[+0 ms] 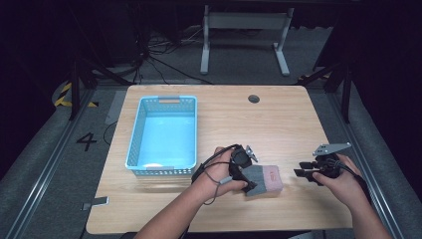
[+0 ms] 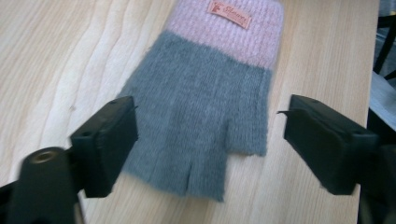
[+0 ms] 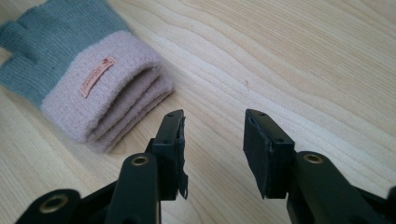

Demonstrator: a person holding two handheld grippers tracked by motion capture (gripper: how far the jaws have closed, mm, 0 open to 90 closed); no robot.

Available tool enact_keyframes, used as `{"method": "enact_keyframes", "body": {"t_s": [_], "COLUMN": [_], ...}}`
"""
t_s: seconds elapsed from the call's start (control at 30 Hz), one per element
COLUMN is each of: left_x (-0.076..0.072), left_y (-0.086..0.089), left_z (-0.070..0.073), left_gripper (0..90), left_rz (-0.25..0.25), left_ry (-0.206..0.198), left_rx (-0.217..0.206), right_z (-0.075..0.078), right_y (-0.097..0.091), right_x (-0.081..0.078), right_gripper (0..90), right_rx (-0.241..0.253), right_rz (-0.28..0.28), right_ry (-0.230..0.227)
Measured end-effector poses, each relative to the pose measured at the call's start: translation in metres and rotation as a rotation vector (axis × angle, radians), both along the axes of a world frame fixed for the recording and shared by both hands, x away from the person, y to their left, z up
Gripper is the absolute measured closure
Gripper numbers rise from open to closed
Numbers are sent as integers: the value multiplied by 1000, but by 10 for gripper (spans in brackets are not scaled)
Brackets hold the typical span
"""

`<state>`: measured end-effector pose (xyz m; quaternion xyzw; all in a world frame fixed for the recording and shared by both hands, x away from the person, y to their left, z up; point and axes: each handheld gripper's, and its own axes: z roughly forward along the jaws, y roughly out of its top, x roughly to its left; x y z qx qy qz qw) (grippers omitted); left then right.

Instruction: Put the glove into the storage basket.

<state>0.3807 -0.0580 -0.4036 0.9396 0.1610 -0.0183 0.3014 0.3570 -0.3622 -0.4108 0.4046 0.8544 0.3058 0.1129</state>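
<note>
A pair of grey knit gloves with pink cuffs lies stacked flat on the wooden table, near its front edge. In the left gripper view the glove points its finger end at me, and a small tan label shows on the cuff. My left gripper is open, its jaws standing wide on either side of the grey finger end without pressing on it. My right gripper sits to the right of the gloves, open with nothing between its jaws. The folded cuffs lie up and to its left.
A light blue plastic basket stands on the left half of the table, left of my left hand. A round cable hole sits near the table's far edge. Bare wood stretches behind and to the right of the gloves.
</note>
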Motion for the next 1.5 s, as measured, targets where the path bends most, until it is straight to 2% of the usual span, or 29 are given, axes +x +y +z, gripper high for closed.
{"method": "enact_keyframes", "body": {"t_s": [0.13,0.3,0.57,0.63,0.8,1.17,1.37,1.47,1.5], "left_x": [6,10,10,10,10,5,4,5,5], "left_y": [-4,-11,-22,-25,-27,-33,-34,-34,-33], "left_z": [-7,-16,-28,-31,-36,-41,-40,-38,-37], "left_gripper": [166,166,164,166,160,118,162,248,248], "left_rz": [3,-9,-33,-43,-48,-38,-24,-18,-18], "left_ry": [-5,15,-9,-33,-50,-82,-88,-85,-88], "left_rx": [9,1,22,41,61,88,101,113,112], "right_z": [0,-1,-3,-3,-4,-5,-5,-6,-6], "right_y": [-2,-4,-5,-6,-6,-4,-3,-3,-3], "right_x": [-3,-6,-8,-9,-9,-10,-10,-10,-10], "right_gripper": [581,581,565,562,537,533,532,531,531], "right_rx": [19,19,26,28,48,52,56,54,54], "right_rz": [-11,-18,-27,-29,-36,-20,-17,-16,-19], "right_ry": [6,8,13,12,10,14,13,15,16]}}
